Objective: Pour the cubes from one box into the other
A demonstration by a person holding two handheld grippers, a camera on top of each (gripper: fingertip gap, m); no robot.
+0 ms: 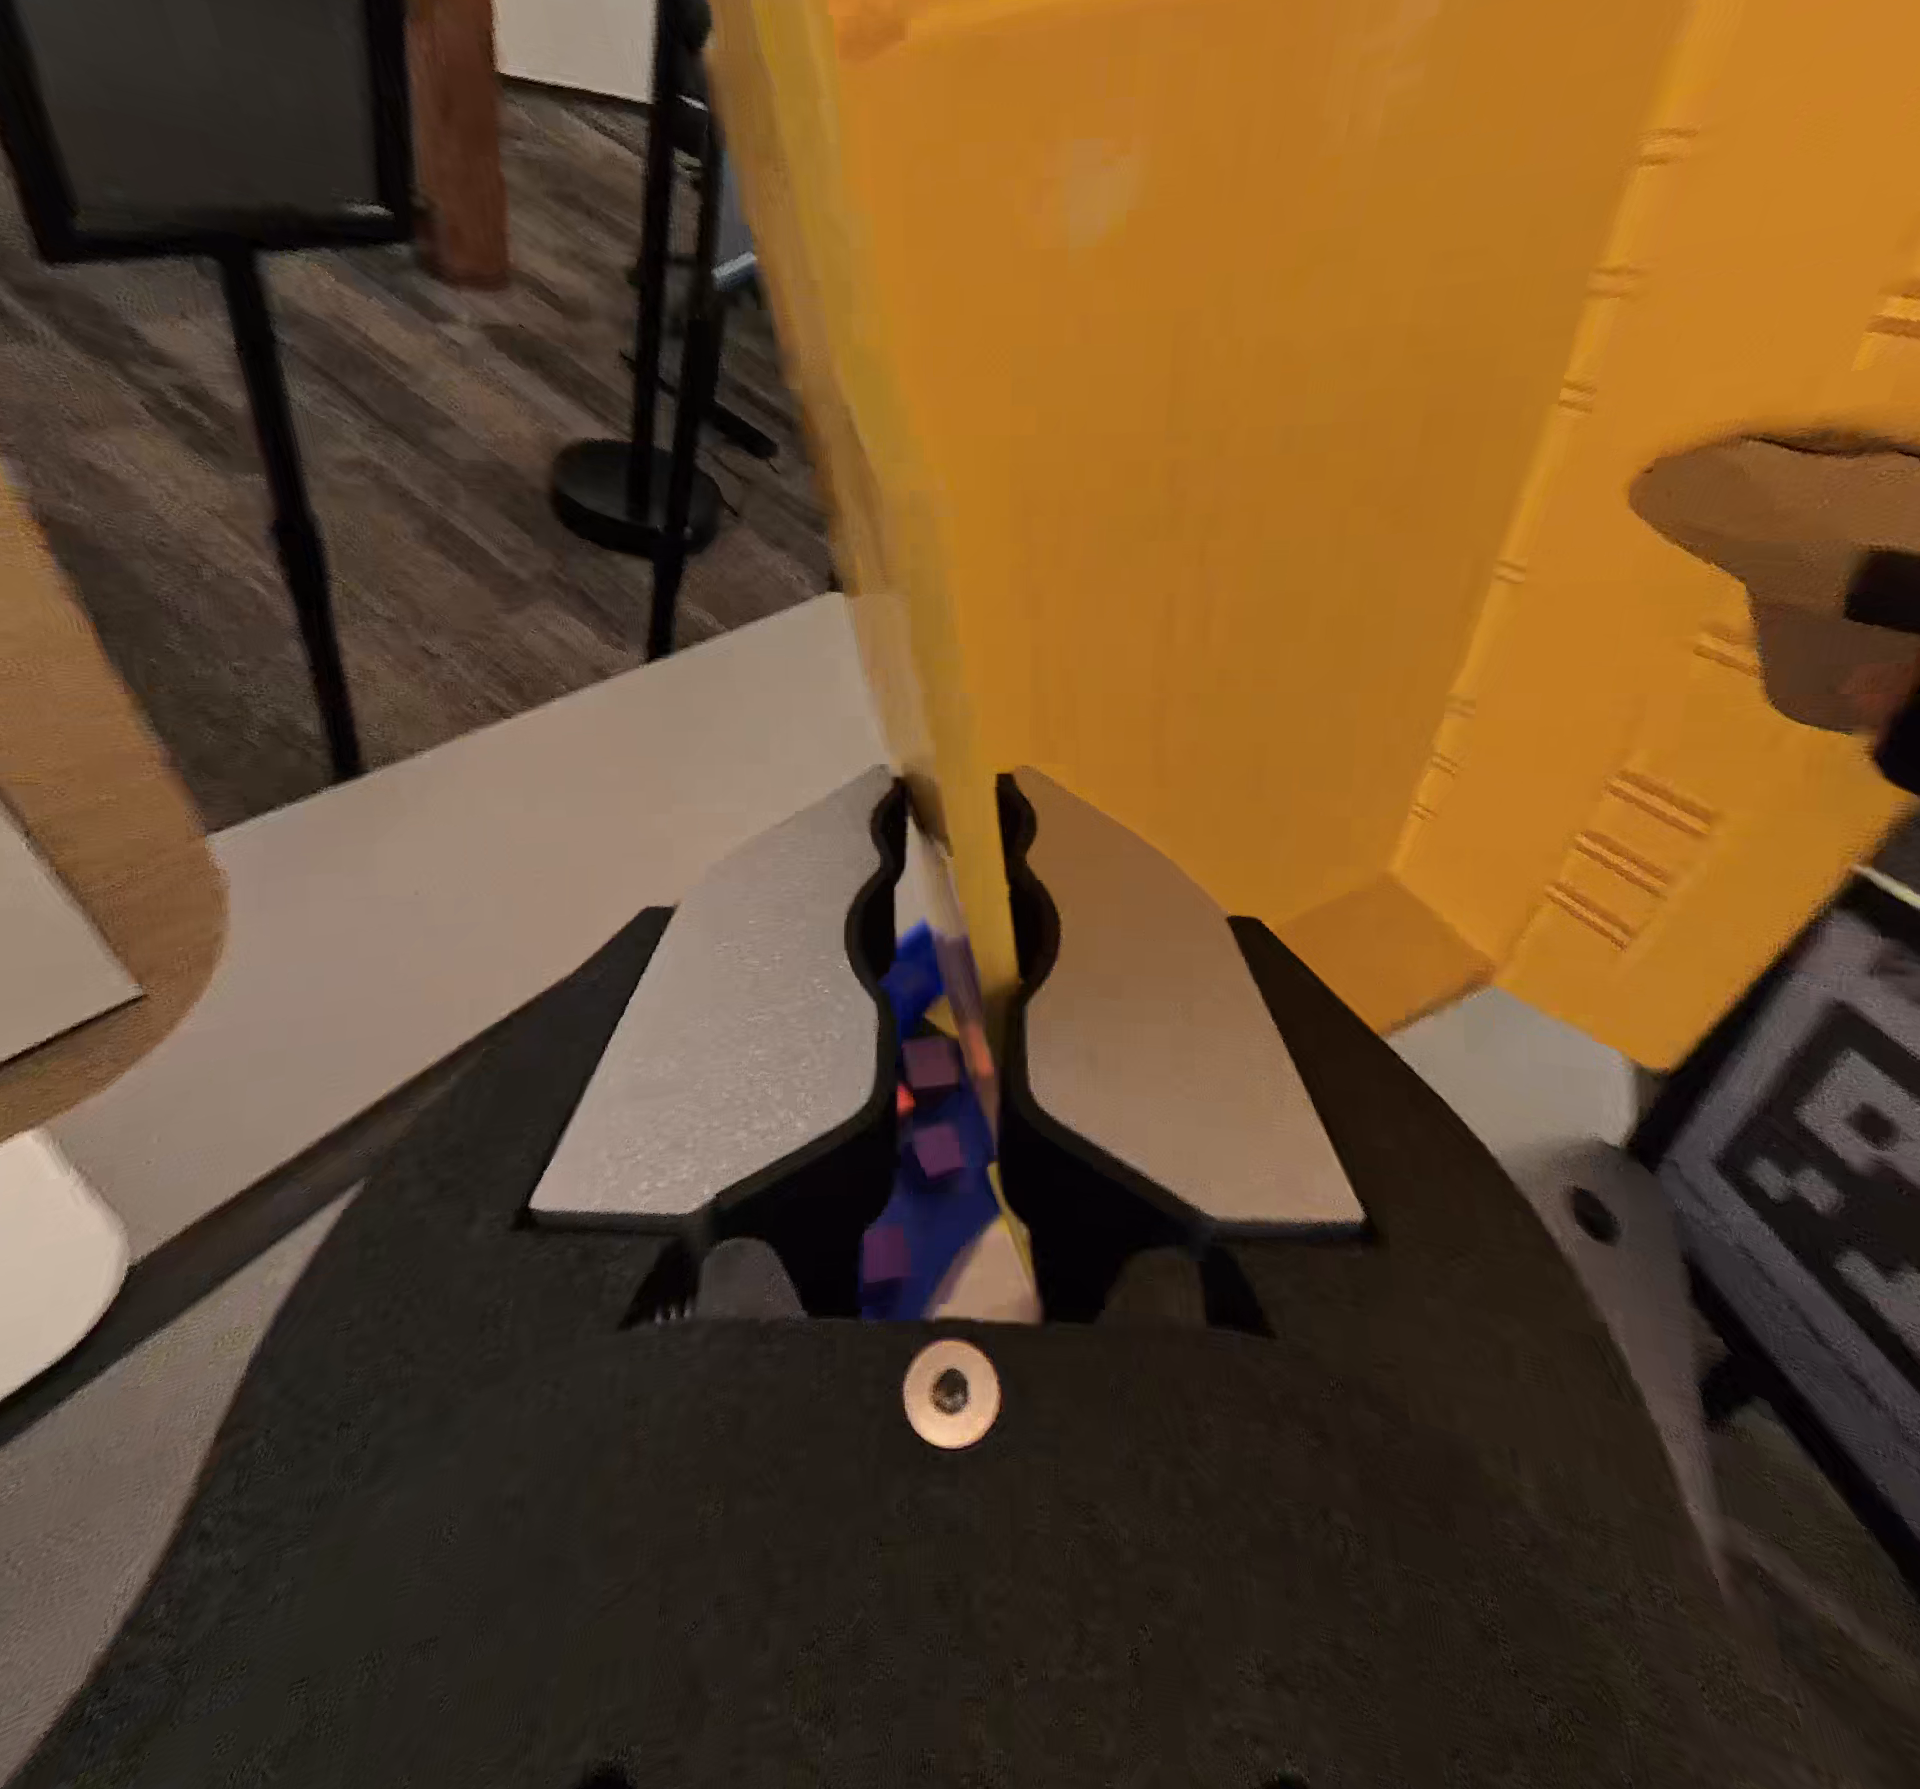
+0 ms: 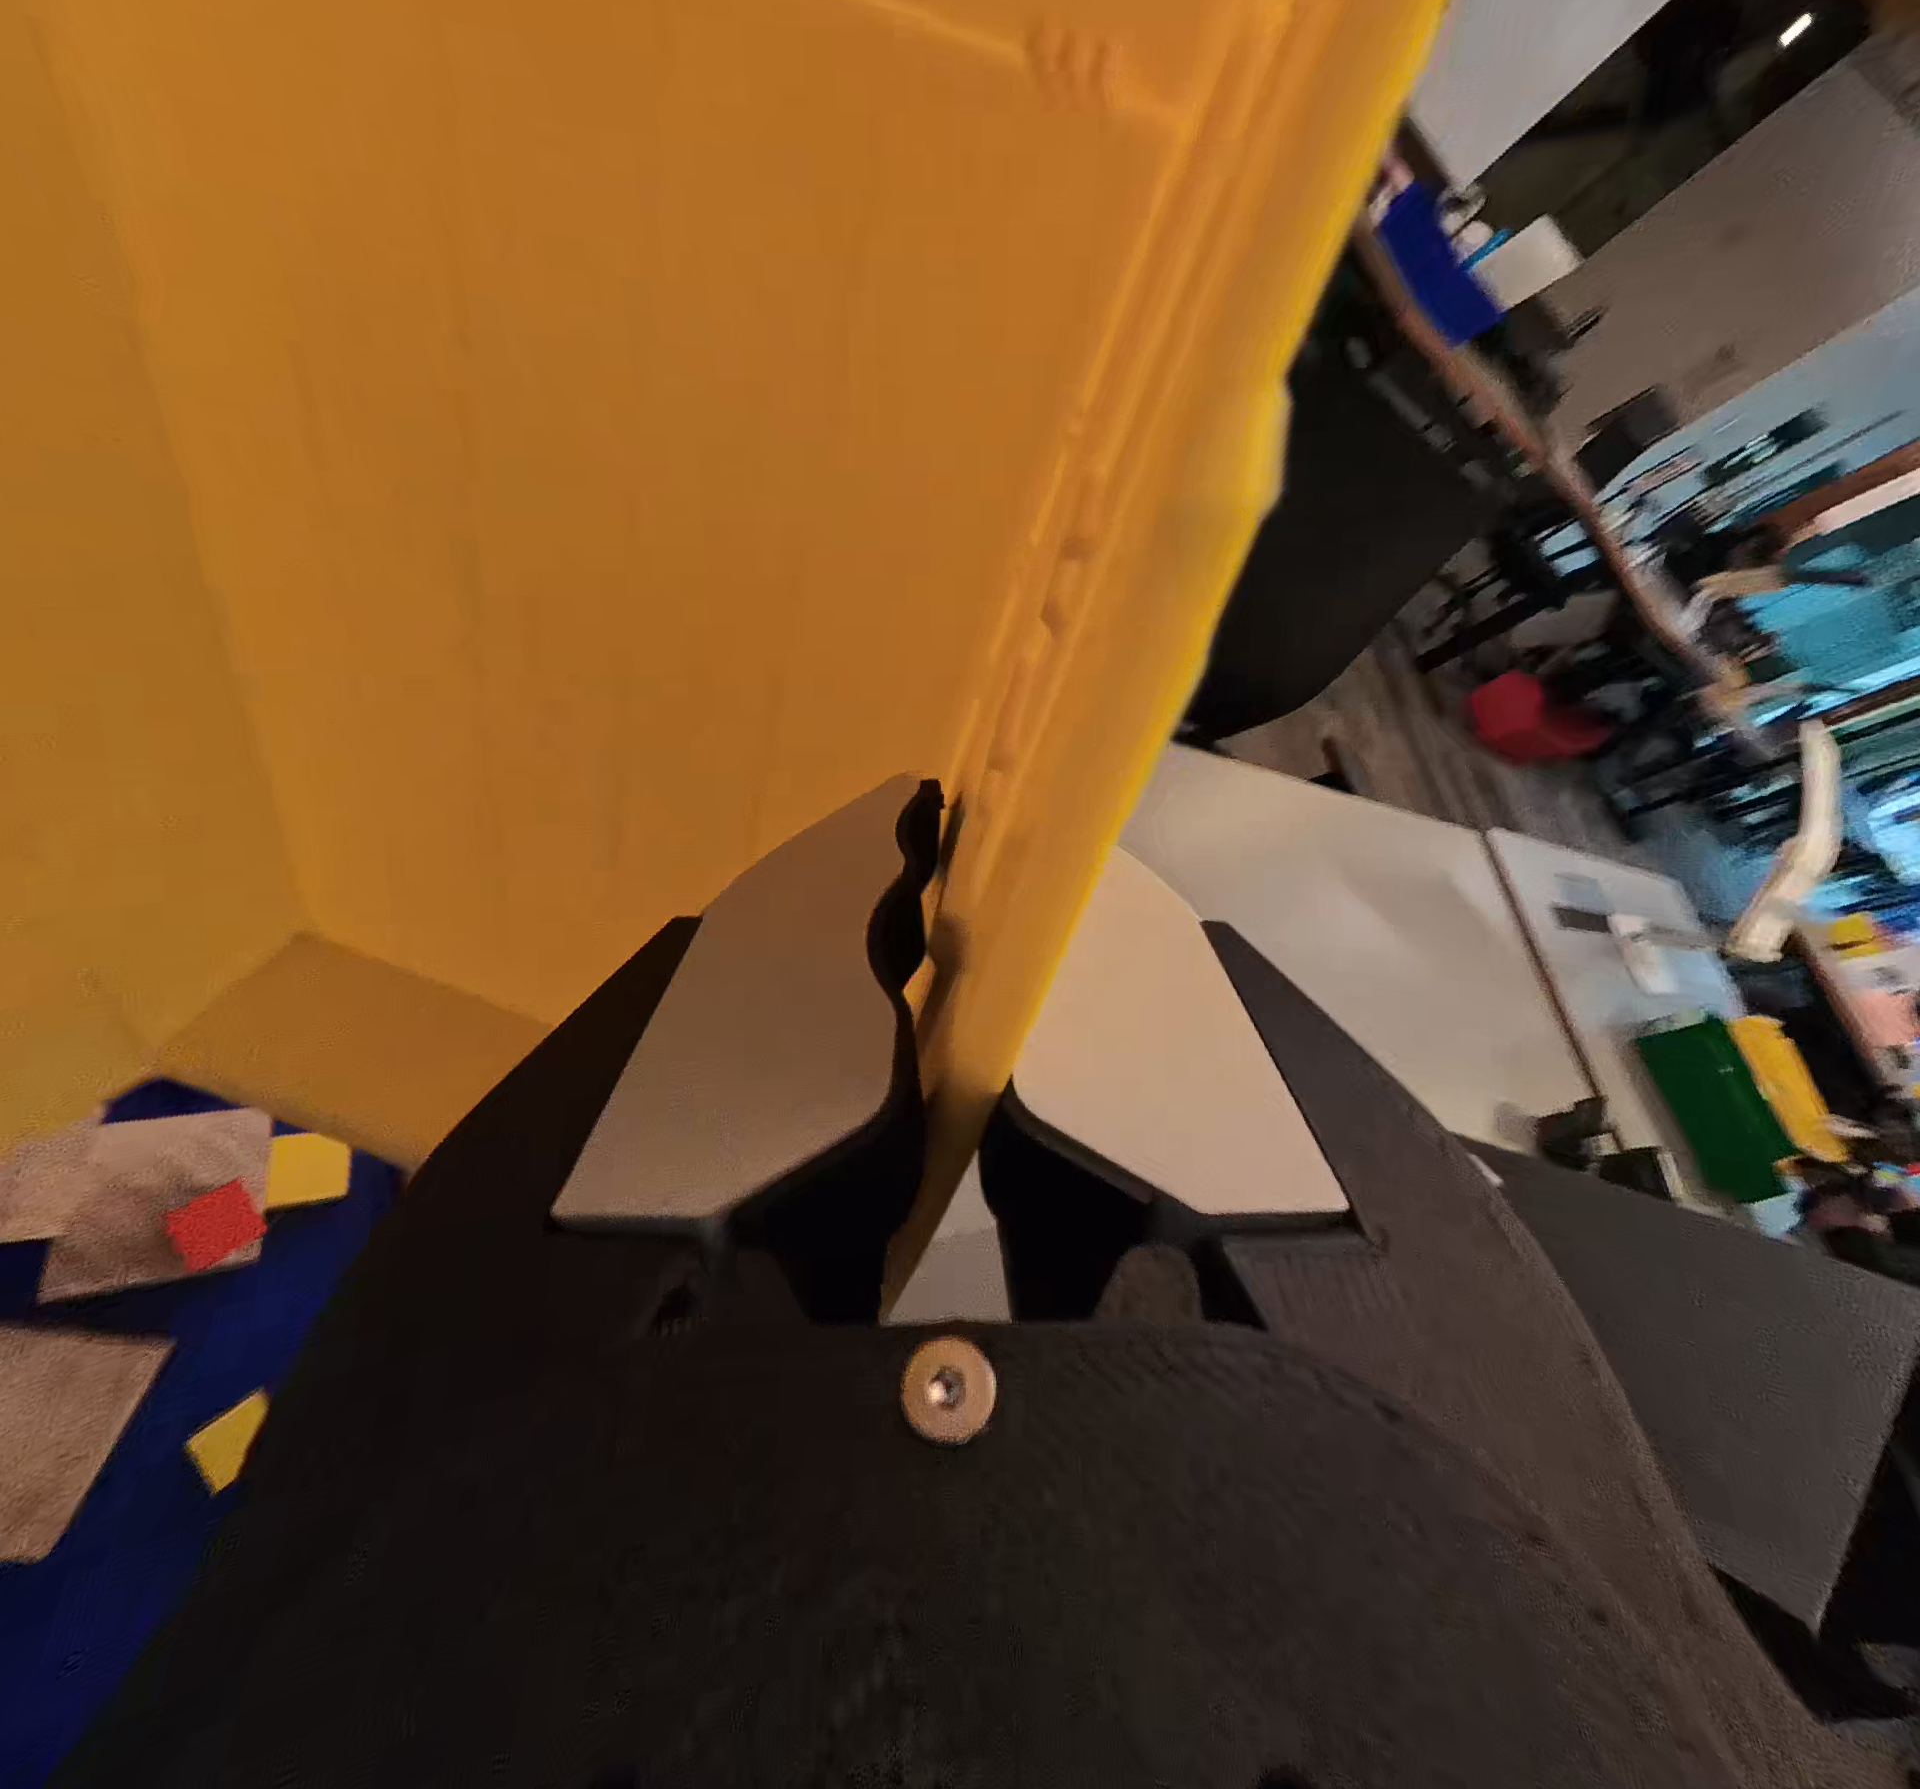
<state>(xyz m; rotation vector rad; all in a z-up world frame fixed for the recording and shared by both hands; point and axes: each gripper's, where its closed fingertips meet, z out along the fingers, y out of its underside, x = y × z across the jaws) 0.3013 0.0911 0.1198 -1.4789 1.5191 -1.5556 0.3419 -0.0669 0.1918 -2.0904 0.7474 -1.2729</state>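
Note:
A big yellow box (image 1: 1195, 389) is tilted up and fills both views; its inside faces me in the right wrist view (image 2: 623, 389). My left gripper (image 1: 951, 794) is shut on one wall of it. My right gripper (image 2: 951, 804) is shut on the opposite wall. Below lies a blue box (image 2: 135, 1583) with a red cube (image 2: 215, 1223), yellow cubes (image 2: 307, 1170) and grey pieces (image 2: 156, 1189). Between my left fingers I see the blue box (image 1: 940, 1189) with purple cubes (image 1: 928, 1064). The right gripper's marker-tagged body (image 1: 1808, 1168) shows at the left view's right edge.
The boxes are over a pale grey table (image 1: 468, 908), whose far edge borders a wood floor. A black framed board on a stand (image 1: 281, 492) and a round-based pole (image 1: 644, 492) stand beyond it. Farther tables (image 2: 1330, 908) and coloured bins (image 2: 1714, 1116) lie to the right.

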